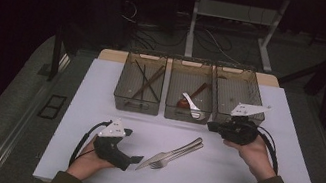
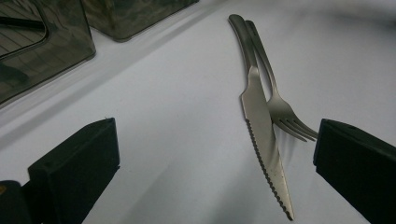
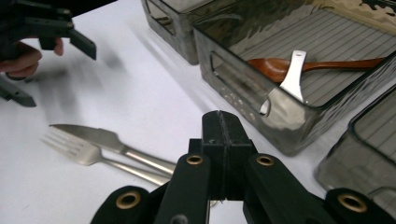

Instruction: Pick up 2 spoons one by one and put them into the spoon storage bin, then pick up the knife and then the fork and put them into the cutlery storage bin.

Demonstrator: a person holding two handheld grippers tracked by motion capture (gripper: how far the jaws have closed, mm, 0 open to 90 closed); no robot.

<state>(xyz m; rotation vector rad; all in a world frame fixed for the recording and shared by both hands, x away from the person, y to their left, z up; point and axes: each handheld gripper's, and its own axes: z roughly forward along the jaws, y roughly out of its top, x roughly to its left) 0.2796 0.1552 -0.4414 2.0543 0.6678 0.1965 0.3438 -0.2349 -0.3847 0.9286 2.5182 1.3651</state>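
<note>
On the white table [image 1: 100, 90], centre-front: knife [image 1: 171, 153] and fork [image 1: 179, 155] lie side by side, touching.
Long axis: runs from 7 o'clock to 1 o'clock in the high view — blade tip and tines at 7, handles at 1.
Left gripper [image 1: 137, 159]: jaws wide apart, empty, at 9 o'clock of the blade tip.
Right gripper [image 1: 209, 126]: jaws pressed together, holding nothing, at 1 o'clock of the handles, by the middle bin [image 1: 170, 110].
Risk: the overlapping handles — a grip there may lift both pieces or let one slide out.
</note>
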